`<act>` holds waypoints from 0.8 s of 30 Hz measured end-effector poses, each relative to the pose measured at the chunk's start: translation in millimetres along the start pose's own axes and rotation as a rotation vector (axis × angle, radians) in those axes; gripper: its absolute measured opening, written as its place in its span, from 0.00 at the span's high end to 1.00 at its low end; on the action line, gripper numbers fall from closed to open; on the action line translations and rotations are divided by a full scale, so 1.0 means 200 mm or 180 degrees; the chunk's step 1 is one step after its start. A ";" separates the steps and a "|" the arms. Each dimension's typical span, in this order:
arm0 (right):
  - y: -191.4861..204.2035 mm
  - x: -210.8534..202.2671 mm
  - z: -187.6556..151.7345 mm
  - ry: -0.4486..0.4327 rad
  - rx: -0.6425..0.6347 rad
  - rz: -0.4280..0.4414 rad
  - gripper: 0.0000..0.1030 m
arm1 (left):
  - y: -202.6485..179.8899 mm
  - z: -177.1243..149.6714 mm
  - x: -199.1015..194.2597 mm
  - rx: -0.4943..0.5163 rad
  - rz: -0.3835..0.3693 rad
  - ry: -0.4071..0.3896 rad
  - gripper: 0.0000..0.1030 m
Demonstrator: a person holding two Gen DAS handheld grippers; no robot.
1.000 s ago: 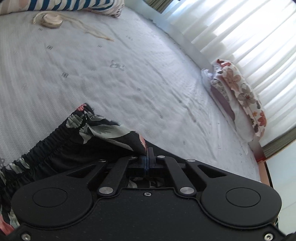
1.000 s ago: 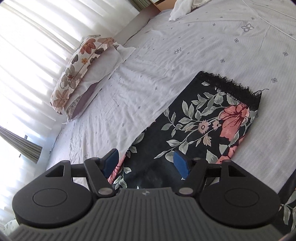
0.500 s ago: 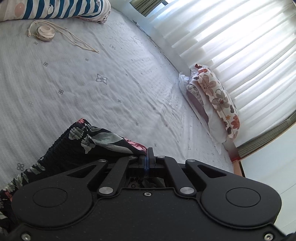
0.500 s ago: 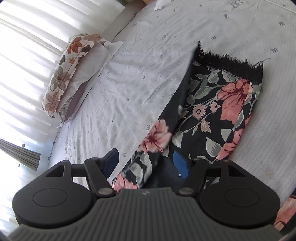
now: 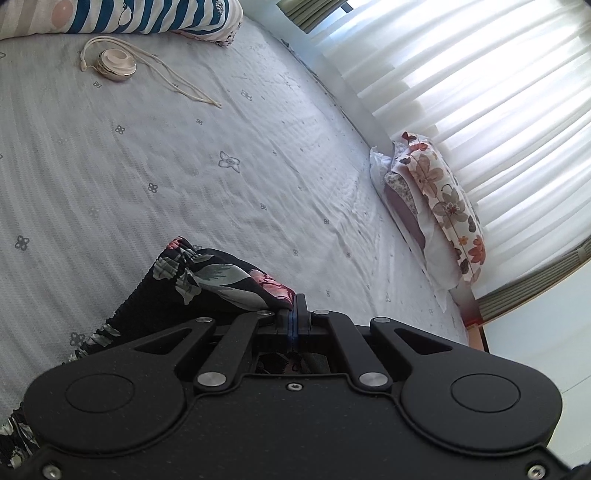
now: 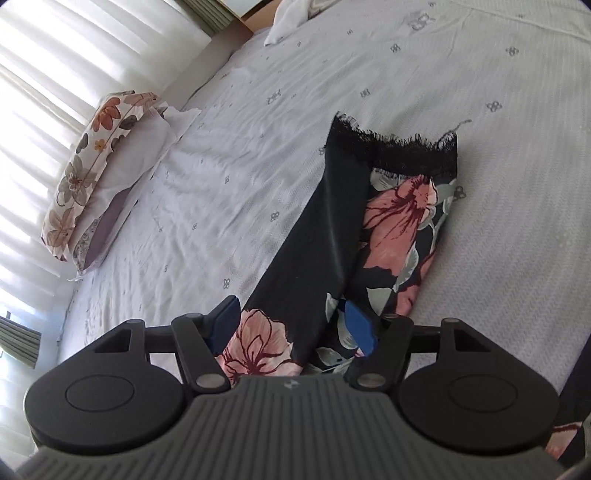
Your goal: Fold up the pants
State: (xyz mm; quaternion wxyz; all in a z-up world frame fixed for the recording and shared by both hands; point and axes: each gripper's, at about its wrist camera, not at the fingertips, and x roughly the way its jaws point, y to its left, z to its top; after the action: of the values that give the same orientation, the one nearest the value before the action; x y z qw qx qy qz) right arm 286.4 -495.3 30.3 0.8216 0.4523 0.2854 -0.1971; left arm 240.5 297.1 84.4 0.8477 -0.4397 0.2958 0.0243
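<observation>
The pants (image 6: 399,221) are black with pink flowers and grey leaves and a black lace hem; they lie on the white bed sheet (image 6: 258,166). In the right wrist view one edge of the leg is lifted and its plain dark inner side shows. My right gripper (image 6: 295,325) is open, its blue pads either side of the fabric. In the left wrist view my left gripper (image 5: 294,314) is shut on the pants (image 5: 207,280) near the gathered elastic waistband and holds that end raised above the sheet.
A flowered pillow (image 5: 439,199) lies by the curtained window at the bed's edge; it also shows in the right wrist view (image 6: 96,166). A striped pillow (image 5: 122,14) and a round cream object with a cord (image 5: 114,64) lie at the far end.
My left gripper has lifted the waistband end higher above the bed. In the right wrist view the leg's near edge has risen and turned over, showing its dark inner side. The right jaws stay open.
</observation>
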 end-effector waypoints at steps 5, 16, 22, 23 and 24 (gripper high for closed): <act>-0.01 0.02 0.00 0.0051 -0.0040 0.0112 0.45 | 0.02 0.00 0.03 -0.0004 0.0070 -0.0003 1.00; -0.02 0.10 0.04 -0.0074 0.0004 0.0080 0.67 | 0.08 0.00 0.09 -0.0006 0.0258 -0.0027 1.00; 0.01 0.15 0.08 -0.0131 -0.0121 -0.0019 0.67 | 0.10 -0.02 0.13 -0.0019 0.0335 -0.0031 1.00; 0.01 0.16 0.09 -0.0133 -0.0126 -0.0034 0.67 | 0.10 -0.02 0.13 -0.0009 0.0353 -0.0034 1.00; 0.02 0.17 0.10 -0.0134 -0.0134 -0.0042 0.67 | 0.10 -0.02 0.14 0.0003 0.0369 -0.0036 1.00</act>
State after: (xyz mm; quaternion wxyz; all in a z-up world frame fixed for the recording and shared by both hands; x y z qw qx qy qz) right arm 320.7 -512.0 18.4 0.8355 0.4288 0.2752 -0.2059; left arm 255.4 300.2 52.6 0.8467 -0.4213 0.3159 0.0758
